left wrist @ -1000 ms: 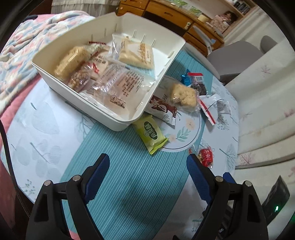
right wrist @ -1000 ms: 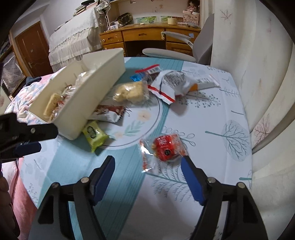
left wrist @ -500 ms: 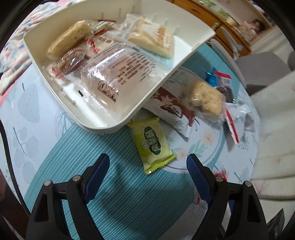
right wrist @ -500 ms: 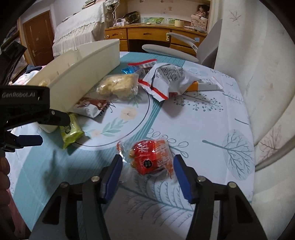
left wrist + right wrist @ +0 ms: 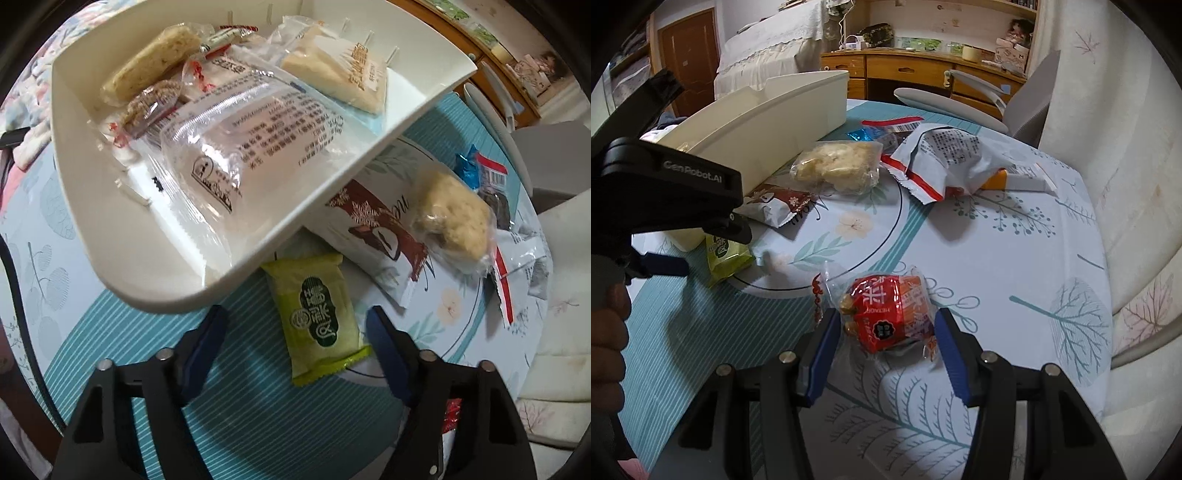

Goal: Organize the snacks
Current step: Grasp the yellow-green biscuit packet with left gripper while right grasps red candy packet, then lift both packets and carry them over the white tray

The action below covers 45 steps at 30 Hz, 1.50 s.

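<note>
At the left, the white bin (image 5: 122, 229) already carries several wrapped snacks and overhangs the far end of the green packet (image 5: 317, 314) on the worktop (image 5: 240, 398). The left claw (image 5: 295, 325) stands wide open and empty. The green packet lies between its blue fingers (image 5: 384, 347), nearer the right one, with its long axis running roughly away from the claw, tilted a little. So the jaws would close across its narrow width.

Further right, the right claw (image 5: 884, 354) is open too, gripping nothing. The red packet (image 5: 886, 314) sits just ahead and between its fingertips. Each hand has its own target; judging by position, both are near closing. Other loose snacks wait beyond, beside the bin.
</note>
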Each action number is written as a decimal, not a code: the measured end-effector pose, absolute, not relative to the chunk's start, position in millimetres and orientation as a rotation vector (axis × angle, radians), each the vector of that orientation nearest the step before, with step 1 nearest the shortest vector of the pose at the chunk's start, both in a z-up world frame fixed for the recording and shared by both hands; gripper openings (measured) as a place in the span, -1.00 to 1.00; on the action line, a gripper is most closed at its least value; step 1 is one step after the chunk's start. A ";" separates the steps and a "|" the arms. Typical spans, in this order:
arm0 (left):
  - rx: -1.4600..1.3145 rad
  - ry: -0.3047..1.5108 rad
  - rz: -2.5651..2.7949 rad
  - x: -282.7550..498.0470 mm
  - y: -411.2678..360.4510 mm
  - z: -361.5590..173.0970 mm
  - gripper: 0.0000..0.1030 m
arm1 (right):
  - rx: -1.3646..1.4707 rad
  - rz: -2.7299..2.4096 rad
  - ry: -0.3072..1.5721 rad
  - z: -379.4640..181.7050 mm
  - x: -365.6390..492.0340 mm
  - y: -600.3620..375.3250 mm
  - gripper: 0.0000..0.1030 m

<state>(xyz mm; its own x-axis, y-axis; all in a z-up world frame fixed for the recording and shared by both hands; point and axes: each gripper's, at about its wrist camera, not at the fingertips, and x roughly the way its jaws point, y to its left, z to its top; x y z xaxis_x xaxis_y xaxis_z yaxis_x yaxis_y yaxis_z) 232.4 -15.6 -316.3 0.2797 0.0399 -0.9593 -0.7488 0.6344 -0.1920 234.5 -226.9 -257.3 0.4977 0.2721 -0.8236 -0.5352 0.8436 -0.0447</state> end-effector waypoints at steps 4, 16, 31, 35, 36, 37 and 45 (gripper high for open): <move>-0.718 1.183 0.611 237.8 -16.8 -316.5 0.25 | -0.301 0.501 0.931 -257.9 235.3 -226.0 0.07; -0.703 1.235 0.597 235.8 -23.7 -308.9 -0.28 | -0.321 0.485 0.933 -258.6 235.1 -219.6 0.06; -0.705 1.453 0.508 197.3 -32.2 -310.4 -0.29 | -0.325 0.466 1.039 -255.3 228.8 -214.7 0.02; -0.677 1.466 0.474 193.0 -33.6 -299.8 -0.29 | -0.269 0.465 1.090 -253.5 225.9 -217.9 0.01; -0.671 1.469 0.465 192.3 -30.8 -296.4 -0.29 | -0.254 0.465 1.101 -252.9 225.2 -218.9 0.01; -0.661 1.477 0.457 192.0 -29.6 -292.9 -0.29 | -0.238 0.464 1.115 -252.6 224.5 -219.9 0.01; -0.576 1.556 0.415 189.8 -21.9 -264.7 -0.29 | -0.185 0.406 1.214 -249.6 216.5 -219.0 0.01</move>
